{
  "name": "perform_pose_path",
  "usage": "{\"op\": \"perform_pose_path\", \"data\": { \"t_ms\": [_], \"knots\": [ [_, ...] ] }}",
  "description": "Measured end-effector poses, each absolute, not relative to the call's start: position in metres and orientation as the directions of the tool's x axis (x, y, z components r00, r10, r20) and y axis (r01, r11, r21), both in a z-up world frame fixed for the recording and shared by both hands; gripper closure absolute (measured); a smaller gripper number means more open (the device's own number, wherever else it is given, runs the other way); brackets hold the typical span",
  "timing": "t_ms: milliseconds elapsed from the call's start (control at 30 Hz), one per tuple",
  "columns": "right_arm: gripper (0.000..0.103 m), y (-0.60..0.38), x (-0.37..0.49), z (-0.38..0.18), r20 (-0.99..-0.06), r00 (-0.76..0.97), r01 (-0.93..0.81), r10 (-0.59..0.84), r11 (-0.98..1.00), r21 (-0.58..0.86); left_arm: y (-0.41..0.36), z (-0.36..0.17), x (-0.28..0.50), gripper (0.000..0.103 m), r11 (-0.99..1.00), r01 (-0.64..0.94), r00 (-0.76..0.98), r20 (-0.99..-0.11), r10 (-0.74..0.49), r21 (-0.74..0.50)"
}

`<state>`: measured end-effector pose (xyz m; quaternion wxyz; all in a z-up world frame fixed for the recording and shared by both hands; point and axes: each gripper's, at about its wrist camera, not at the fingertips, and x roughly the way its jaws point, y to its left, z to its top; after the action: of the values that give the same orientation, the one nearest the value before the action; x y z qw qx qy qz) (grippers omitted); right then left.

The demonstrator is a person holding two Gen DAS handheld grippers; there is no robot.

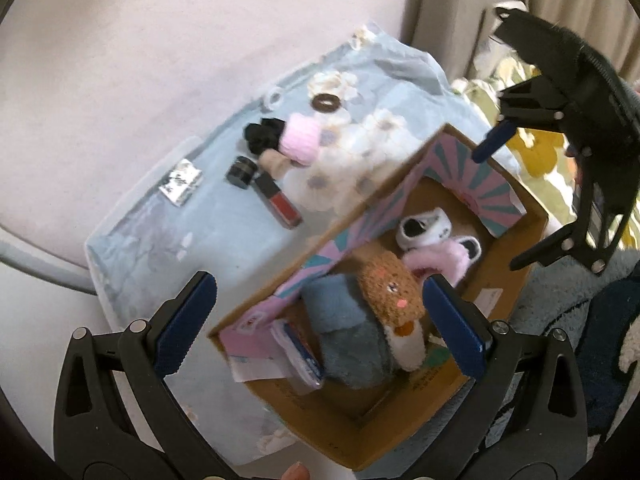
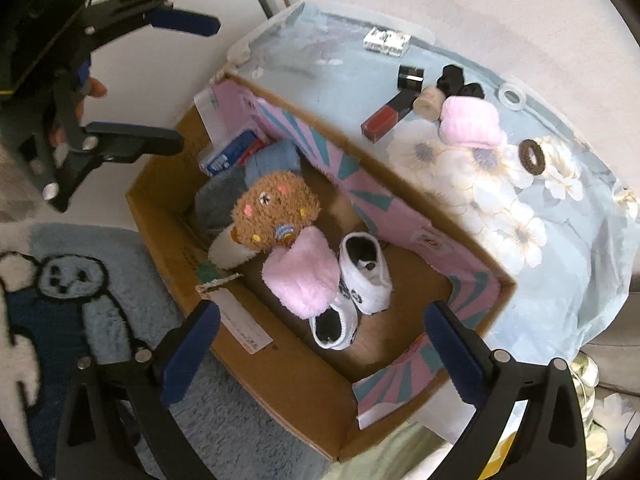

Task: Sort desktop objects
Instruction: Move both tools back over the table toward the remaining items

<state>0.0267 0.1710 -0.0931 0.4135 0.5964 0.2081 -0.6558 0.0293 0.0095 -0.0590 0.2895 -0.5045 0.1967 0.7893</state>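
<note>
1. Pale floor and a fuzzy blue rug (image 2: 100,308) surround a low surface draped in a floral blue cloth (image 1: 192,240).
2. Both tongs gape, holding nothing: left gripper (image 1: 320,320) and right gripper (image 2: 320,340) hover over the cardboard box (image 2: 288,372), which holds plush socks.
3. Unsorted items lie upper left in the left view, beyond the box: glossy lip gloss tube (image 1: 278,199), its long axis diagonal, and a soft pink roll (image 1: 301,139).
4. Neither gripper looks clearly nearer.
</note>
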Motion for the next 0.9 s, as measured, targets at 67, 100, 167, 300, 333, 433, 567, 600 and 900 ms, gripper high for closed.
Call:
{"op": "perform_pose_path", "data": {
  "t_ms": [67, 100, 167, 300, 333, 433, 567, 600, 900],
  "knots": [
    [0.001, 0.179, 0.017, -0.083, -0.951, 0.034, 0.773, -0.306, -0.596, 0.219, 0.005, -0.056, 0.022, 0.0, -0.771, -0.637, -0.334, -0.909, 0.249, 0.023],
    [0.001, 0.182, 0.014, -0.078, -0.95, 0.017, 0.767, -0.313, -0.605, 0.214, 0.002, -0.055, 0.017, 0.0, -0.78, -0.625, -0.339, -0.908, 0.244, 0.024],
    [0.001, 0.189, 0.003, -0.069, -0.947, -0.02, 0.752, -0.321, -0.628, 0.198, -0.004, -0.053, 0.004, 0.0, -0.798, -0.602, -0.342, -0.908, 0.241, 0.015],
    [0.001, 0.203, -0.029, -0.05, -0.941, -0.117, 0.691, -0.319, -0.707, 0.154, -0.016, -0.049, -0.026, 0.0, -0.839, -0.543, -0.352, -0.903, 0.245, -0.015],
    [0.001, 0.206, -0.038, -0.049, -0.938, -0.127, 0.673, -0.322, -0.723, 0.157, -0.019, -0.048, -0.035, 0.0, -0.853, -0.522, -0.361, -0.902, 0.237, -0.015],
    [0.001, 0.215, -0.068, -0.05, -0.937, -0.154, 0.627, -0.314, -0.764, 0.153, -0.028, -0.05, -0.068, 0.0, -0.902, -0.431, -0.387, -0.897, 0.213, -0.028],
    [0.001, 0.221, -0.108, -0.065, -0.945, -0.223, 0.573, -0.239, -0.816, 0.071, -0.037, -0.07, -0.123, 0.0, -0.964, -0.266, -0.416, -0.898, 0.142, -0.029],
    [0.001, 0.222, -0.119, -0.072, -0.945, -0.233, 0.555, -0.228, -0.829, 0.063, -0.04, -0.08, -0.138, 0.0, -0.977, -0.21, -0.41, -0.903, 0.126, -0.041],
    [0.001, 0.214, -0.186, -0.154, -0.951, -0.211, 0.481, -0.226, -0.871, 0.1, -0.045, -0.171, -0.211, 0.001, -0.993, 0.059, -0.312, -0.947, 0.081, -0.104]
  ]
}}
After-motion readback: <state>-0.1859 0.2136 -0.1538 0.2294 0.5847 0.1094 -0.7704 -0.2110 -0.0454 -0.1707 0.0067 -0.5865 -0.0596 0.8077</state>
